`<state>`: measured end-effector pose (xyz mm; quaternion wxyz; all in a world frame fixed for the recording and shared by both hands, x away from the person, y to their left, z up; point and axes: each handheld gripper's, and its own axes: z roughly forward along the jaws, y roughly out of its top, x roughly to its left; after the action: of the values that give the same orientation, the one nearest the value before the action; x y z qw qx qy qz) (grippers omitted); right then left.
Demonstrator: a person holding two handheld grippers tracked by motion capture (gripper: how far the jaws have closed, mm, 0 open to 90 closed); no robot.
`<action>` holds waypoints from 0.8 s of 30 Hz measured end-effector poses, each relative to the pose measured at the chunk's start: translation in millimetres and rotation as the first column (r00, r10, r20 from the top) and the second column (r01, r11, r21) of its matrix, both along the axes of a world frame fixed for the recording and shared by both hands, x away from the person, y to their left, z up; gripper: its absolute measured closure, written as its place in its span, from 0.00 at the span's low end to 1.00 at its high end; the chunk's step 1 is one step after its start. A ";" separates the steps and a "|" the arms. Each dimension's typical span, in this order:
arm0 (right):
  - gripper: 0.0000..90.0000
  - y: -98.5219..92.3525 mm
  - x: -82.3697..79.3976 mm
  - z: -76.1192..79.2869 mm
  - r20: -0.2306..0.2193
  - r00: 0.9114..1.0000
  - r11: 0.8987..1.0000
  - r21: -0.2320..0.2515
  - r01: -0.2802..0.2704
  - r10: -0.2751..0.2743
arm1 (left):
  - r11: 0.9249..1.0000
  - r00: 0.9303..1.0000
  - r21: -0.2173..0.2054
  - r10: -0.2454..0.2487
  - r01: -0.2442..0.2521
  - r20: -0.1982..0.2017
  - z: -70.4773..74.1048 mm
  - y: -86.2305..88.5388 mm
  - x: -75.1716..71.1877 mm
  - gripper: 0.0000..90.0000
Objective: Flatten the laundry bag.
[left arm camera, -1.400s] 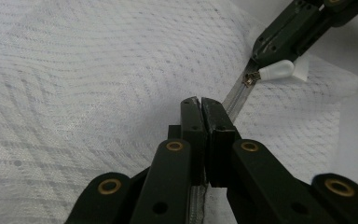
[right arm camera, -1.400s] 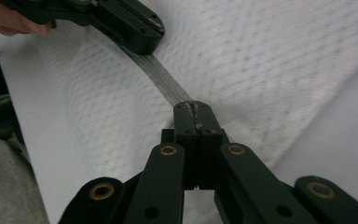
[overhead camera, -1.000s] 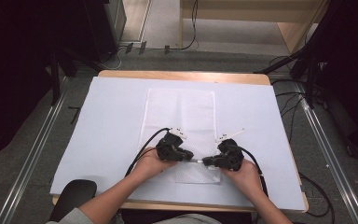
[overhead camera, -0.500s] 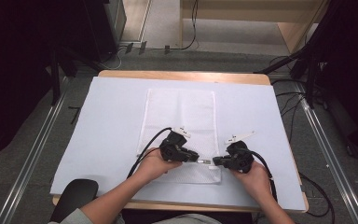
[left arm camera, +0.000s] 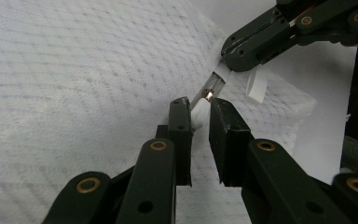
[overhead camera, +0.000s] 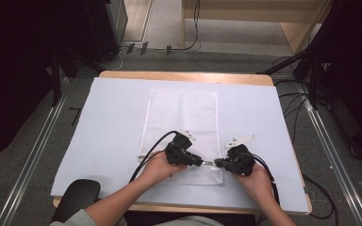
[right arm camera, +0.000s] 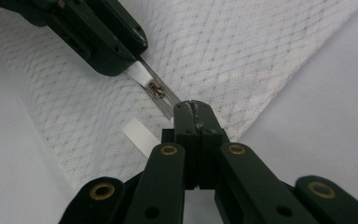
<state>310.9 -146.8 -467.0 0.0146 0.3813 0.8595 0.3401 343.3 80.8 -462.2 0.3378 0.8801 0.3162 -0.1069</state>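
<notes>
Near the front right corner of the white mesh laundry bag [overhead camera: 181, 127] on the counter [overhead camera: 103, 136], the right tongs [right arm camera: 192, 106] pinch the zipper tape end while the left tongs [left arm camera: 199, 108] sit slightly parted around the zipper pull [left arm camera: 208, 94], so zipping looks barely begun.

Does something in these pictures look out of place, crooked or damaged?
Nothing stands out. The white mesh bag lies flat and straight on the table, and both grippers, left gripper and right gripper, meet at its zipper.
</notes>
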 end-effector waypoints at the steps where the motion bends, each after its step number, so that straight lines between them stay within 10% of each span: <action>1: 1.00 0.2 0.0 0.0 0.003 1.000 1.000 -0.001 -0.001 0.001 | 1.000 1.000 -0.002 -0.007 0.007 -0.008 -0.9 -1.7 -0.1 0.89; 24: 1.00 3.1 -1.7 0.7 0.014 1.000 1.000 -0.020 0.003 -0.002 | 1.000 0.999 0.003 0.024 -0.024 -0.045 -1.8 -11.7 -0.8 0.98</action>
<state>309.3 -143.8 -466.4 0.0248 0.3798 0.8622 0.3342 342.6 69.1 -464.0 0.3306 0.8741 0.3343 -0.1222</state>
